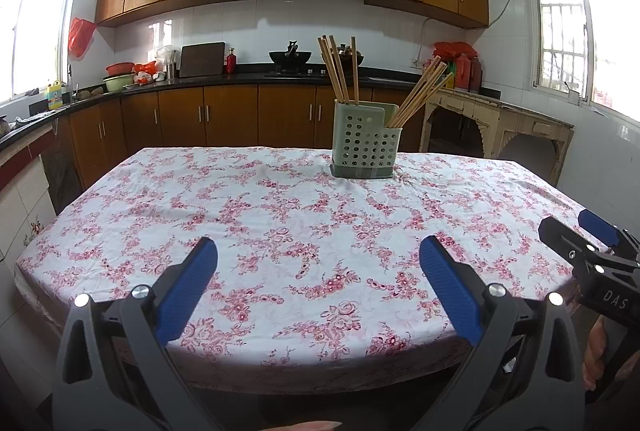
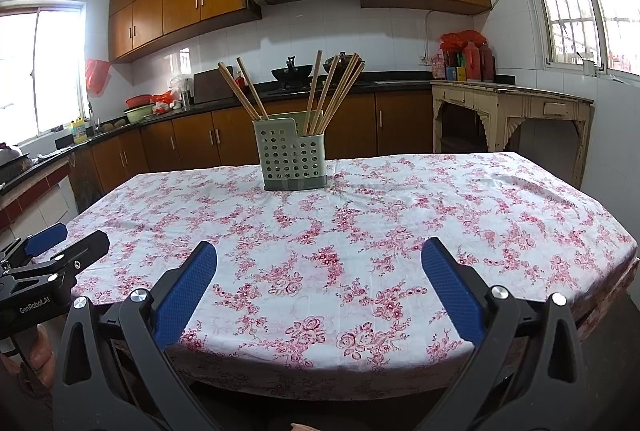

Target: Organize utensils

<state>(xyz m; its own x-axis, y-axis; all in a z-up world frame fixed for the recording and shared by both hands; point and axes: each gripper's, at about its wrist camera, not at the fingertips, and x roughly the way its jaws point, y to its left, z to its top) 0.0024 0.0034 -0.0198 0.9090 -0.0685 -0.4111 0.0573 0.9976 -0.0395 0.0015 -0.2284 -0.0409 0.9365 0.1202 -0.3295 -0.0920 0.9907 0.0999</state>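
Note:
A pale green perforated utensil holder (image 1: 366,141) (image 2: 293,159) with two compartments stands on the far side of the table. Several wooden chopsticks (image 1: 340,69) (image 2: 244,89) stand in its taller back compartment and several more (image 1: 420,93) (image 2: 332,93) lean in the lower one. My left gripper (image 1: 318,259) is open and empty above the near table edge. My right gripper (image 2: 319,263) is open and empty too, level with the left. Each gripper shows at the edge of the other's view, the right (image 1: 576,235) and the left (image 2: 66,243).
The table wears a white cloth with pink flowers (image 1: 280,223) (image 2: 380,223). Behind it run brown kitchen cabinets with a black counter (image 1: 224,111), a stove with a wok (image 1: 290,57), and an old cream side table (image 1: 500,115) (image 2: 508,111) at the right.

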